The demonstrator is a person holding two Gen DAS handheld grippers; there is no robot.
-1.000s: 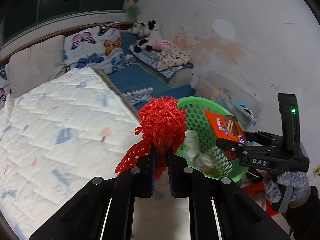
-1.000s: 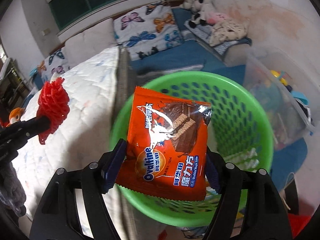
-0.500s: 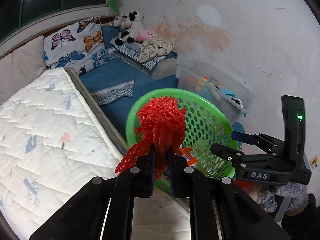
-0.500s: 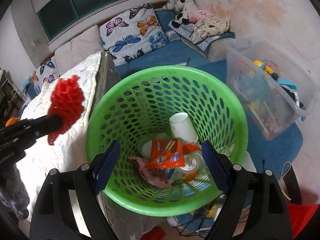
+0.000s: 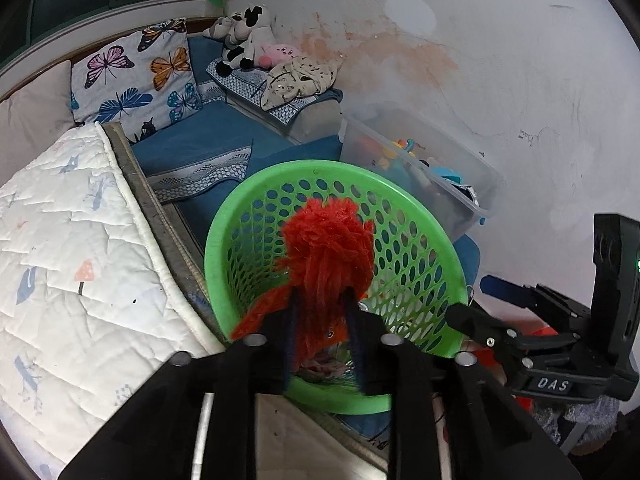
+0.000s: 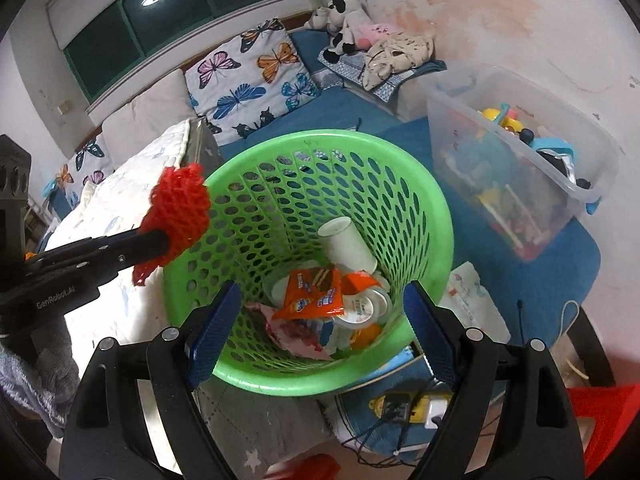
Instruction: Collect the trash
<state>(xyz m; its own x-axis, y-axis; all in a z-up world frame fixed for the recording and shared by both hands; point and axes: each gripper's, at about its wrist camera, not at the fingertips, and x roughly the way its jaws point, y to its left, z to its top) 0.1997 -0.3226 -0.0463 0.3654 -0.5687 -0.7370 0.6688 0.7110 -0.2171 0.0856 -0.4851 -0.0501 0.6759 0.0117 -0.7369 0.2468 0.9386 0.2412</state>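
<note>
- The orange wrapper (image 6: 314,294) lies in the green basket (image 6: 240,372).
- The right hand-held gripper (image 6: 320,332) is wide apart, empty.
- The left hand-held gripper (image 5: 322,332) has just been opening; red net (image 5: 326,248) sits between, above the basket, not dropped.

Right tongs (image 5: 472,300) body, white letters: "DAS" is read in the left wrist view.
Left tongs (image 6: 160,236) body, pale letters: "GenRobot.AI" is read in the right wrist view.
Orange snack wrapper (image 6: 316,292) in the basket: print is seen, but it is too small to be read.
</note>
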